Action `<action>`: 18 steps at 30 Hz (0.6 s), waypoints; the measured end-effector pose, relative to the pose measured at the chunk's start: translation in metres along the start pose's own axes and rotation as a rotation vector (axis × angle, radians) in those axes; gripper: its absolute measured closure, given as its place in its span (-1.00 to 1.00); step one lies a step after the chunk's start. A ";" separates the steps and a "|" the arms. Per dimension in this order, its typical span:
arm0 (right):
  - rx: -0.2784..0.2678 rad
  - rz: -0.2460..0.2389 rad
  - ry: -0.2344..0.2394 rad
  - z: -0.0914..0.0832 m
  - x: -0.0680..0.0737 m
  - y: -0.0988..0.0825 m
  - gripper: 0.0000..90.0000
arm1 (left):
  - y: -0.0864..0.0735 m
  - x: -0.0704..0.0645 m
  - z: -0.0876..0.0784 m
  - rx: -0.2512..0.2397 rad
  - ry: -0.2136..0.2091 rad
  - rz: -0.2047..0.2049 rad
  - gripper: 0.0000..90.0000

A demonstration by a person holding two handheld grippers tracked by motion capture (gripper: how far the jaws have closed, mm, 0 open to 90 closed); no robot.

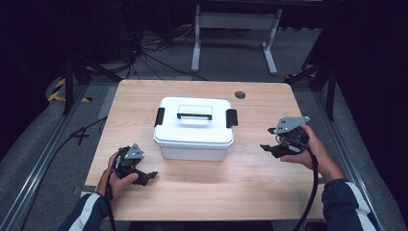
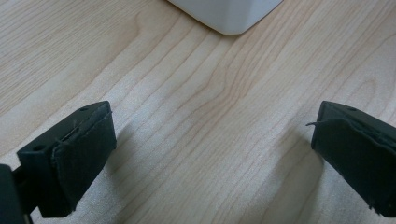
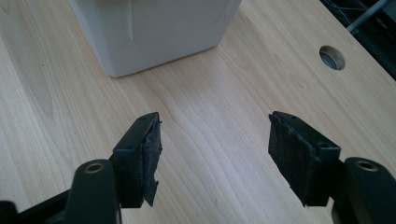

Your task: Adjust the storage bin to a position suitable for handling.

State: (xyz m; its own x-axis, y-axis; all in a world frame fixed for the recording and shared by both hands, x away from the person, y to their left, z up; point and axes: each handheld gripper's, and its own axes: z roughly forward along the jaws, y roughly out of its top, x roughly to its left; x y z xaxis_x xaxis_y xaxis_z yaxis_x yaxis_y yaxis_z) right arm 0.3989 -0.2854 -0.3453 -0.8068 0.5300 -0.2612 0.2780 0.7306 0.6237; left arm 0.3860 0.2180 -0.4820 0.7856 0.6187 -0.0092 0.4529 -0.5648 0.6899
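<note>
**Both grippers standing open, box untouched mid-table**

I am looking down on the table [image 1: 250, 192], a pale wood top taking up most of the high view, with a round cable hole [image 1: 240, 95] near its far edge. The hole is also showing in the right gripper view, to the upper right.

The box [image 1: 195, 127] is sitting in the middle of the table, a little toward the far side. It is white, with its lid on, a black clip [image 1: 159, 117] at each end and a handle [image 1: 194, 115] lying flat across the top. Nothing is touching it.

I am holding the left gripper [image 1: 149, 177] near the table's near edge, left of the box and well apart from it. In its own view the jaws are standing wide apart over bare wood, gripping nothing, with a corner of the box peeking in at the top.

I am holding the right gripper [image 1: 265, 147] right of the box, raised off the table and pointing toward the box's end. Its jaws are standing partly open with nothing between them, and the box's end wall is lying beyond them, not touching.
</note>
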 end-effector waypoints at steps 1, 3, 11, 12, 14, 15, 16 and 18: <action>0.001 -0.005 0.002 0.000 0.000 0.003 -0.22 | 0.000 0.000 0.000 0.000 0.000 0.000 -0.99; -0.002 -0.011 0.001 -0.001 -0.001 0.007 -0.21 | 0.000 0.000 0.000 0.000 0.000 -0.001 -0.99; -0.006 -0.067 0.006 -0.004 -0.002 0.031 -0.20 | 0.000 0.000 0.000 0.000 0.000 0.000 -0.99; -0.005 -0.075 0.005 -0.005 -0.002 0.035 -0.19 | 0.000 0.000 0.000 0.000 0.000 0.000 -0.99; -0.007 -0.097 0.008 -0.005 -0.002 0.042 -0.17 | 0.000 0.000 0.000 0.000 0.000 0.000 -0.99; -0.005 -0.106 0.010 -0.005 -0.001 0.046 -0.16 | 0.000 0.000 0.000 0.000 0.000 0.000 -0.99; -0.002 -0.111 0.010 -0.005 -0.001 0.048 -0.16 | 0.000 0.000 0.000 0.000 0.000 0.000 -0.99; 0.000 -0.126 0.011 -0.004 -0.001 0.055 -0.16 | 0.000 0.000 0.000 0.000 0.000 0.000 -0.99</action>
State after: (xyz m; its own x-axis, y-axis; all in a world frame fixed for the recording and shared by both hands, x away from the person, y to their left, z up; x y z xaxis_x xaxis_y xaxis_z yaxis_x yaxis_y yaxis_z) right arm 0.4127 -0.2472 -0.3081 -0.8412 0.4288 -0.3295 0.1737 0.7913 0.5862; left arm 0.3860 0.2180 -0.4820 0.7855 0.6188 -0.0091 0.4530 -0.5648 0.6898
